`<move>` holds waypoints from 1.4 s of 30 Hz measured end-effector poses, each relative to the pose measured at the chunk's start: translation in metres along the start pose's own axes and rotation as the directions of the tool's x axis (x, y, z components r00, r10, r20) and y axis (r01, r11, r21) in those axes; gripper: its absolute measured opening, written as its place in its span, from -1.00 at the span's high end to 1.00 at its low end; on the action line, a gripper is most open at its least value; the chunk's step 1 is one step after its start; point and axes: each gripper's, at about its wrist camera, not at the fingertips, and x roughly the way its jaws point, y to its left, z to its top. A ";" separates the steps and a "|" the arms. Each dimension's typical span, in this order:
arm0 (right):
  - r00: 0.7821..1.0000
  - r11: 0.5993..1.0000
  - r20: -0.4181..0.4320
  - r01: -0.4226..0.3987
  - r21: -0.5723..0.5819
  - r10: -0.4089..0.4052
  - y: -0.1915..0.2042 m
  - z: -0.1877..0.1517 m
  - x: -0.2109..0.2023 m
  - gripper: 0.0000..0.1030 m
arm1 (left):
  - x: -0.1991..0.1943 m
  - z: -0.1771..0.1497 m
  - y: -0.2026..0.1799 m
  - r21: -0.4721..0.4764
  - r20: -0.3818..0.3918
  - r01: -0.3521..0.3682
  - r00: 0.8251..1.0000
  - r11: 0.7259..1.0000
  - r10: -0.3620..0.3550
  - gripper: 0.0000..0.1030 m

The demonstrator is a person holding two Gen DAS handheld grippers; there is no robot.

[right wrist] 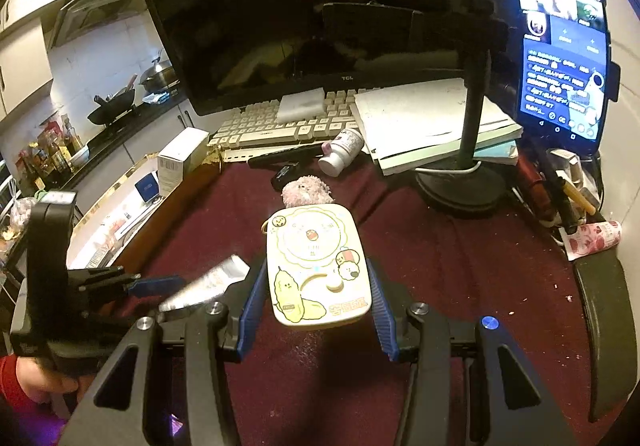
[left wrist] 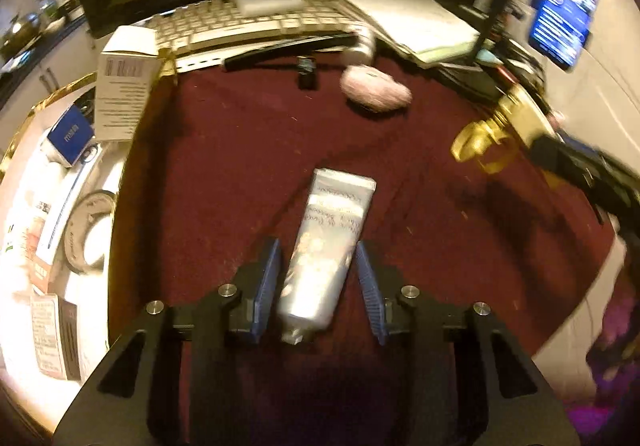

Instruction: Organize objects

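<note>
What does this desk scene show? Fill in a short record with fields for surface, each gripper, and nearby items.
surface: dark red cloth
left gripper: jaws apart around a silver tube, pads not pressing it
right gripper: closed on a cream cartoon case
nearby: pink fluffy ball, white keyboard, dark monitor, white box
</note>
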 end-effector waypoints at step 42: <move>1.000 1.000 0.008 -0.020 0.018 0.019 -0.001 0.003 0.000 0.06 | -0.051 0.012 0.007 -0.102 0.101 0.142 0.986 0.985 -0.132 0.70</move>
